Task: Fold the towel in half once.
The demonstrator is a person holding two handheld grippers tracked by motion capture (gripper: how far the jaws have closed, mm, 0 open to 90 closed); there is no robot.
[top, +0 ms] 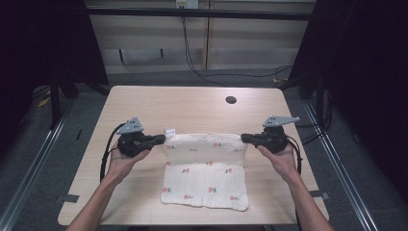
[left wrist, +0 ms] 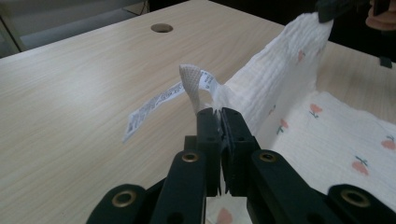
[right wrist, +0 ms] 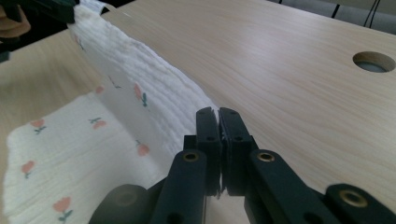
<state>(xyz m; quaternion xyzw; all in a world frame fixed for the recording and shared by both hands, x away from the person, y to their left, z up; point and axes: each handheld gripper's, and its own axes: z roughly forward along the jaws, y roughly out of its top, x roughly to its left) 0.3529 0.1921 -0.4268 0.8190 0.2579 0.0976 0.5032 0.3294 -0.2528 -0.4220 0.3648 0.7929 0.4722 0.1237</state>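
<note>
High view: my left gripper [top: 161,139] and right gripper [top: 244,138] each pinch a far corner of the white flower-printed muslin cloth [top: 207,175], mid-table toward the near edge; uneven pull could slip a corner free

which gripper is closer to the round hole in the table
Right. The right gripper holds the cloth's far right corner, just below and slightly right of the hole. The left gripper holds the far left corner, well off to the hole's left.
</note>
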